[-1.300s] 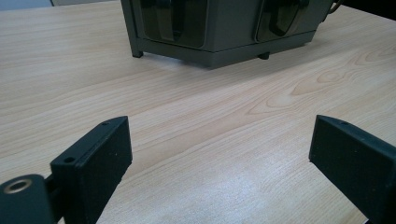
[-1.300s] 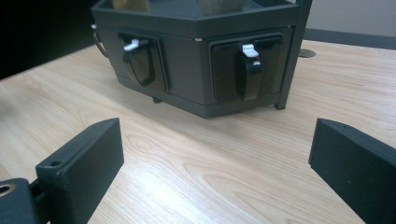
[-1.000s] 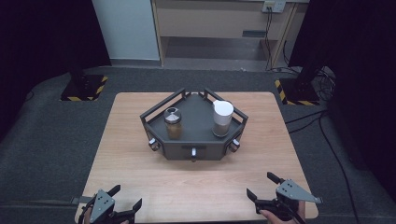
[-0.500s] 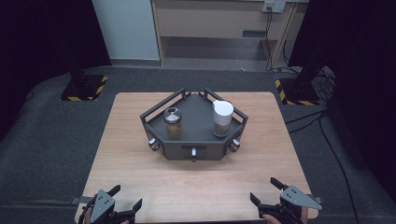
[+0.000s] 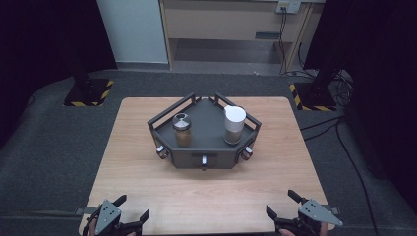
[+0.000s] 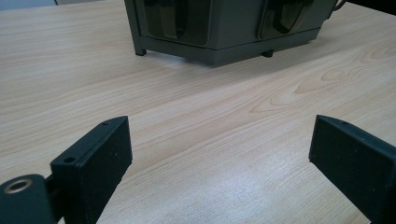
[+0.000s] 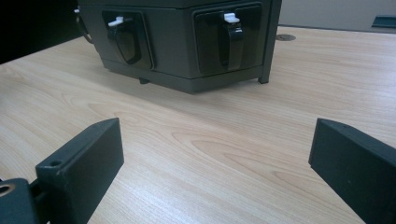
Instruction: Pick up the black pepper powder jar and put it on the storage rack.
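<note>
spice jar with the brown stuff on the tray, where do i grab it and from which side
Probably grip the spice jar around its glass body, below the wider metal cap. It stands upright on the dark tray, so come in level from the near left with the open left gripper, above the low rail.

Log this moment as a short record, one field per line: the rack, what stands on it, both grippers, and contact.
table: light wood table
rack: dark grey rack at the table's middle, with levers on its front faces
on rack, left: glass jar with brown contents, upright
on rack, right: white cup, upright
left gripper: jaws wide apart, holding nothing, at the near edge
right gripper: jaws wide apart, holding nothing, at the near edge
contact: neither gripper touches the rack
</note>
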{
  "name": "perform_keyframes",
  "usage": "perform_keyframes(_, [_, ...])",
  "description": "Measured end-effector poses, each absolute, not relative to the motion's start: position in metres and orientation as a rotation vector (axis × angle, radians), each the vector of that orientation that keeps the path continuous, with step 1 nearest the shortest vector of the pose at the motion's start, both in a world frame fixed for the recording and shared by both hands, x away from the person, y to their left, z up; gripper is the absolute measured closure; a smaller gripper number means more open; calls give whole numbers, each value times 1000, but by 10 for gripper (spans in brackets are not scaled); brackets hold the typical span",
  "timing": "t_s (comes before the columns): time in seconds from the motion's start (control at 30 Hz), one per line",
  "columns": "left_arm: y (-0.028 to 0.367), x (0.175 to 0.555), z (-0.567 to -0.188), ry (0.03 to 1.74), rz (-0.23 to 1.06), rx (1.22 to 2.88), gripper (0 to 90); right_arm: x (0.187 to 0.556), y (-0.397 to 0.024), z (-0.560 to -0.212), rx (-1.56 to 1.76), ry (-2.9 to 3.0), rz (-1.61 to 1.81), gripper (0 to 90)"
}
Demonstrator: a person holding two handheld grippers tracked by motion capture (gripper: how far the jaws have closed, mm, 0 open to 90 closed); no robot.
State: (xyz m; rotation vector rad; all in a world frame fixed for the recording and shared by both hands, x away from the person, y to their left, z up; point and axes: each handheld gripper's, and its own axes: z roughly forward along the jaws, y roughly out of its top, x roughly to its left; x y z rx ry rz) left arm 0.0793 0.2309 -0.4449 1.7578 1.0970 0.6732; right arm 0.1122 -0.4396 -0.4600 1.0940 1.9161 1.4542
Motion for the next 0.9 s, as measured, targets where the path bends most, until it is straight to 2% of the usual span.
perform_keyframes(0.9, [228, 79, -445, 1090, 694, 1767, 48, 103, -439, -477, 1107, 1868, 1465, 31])
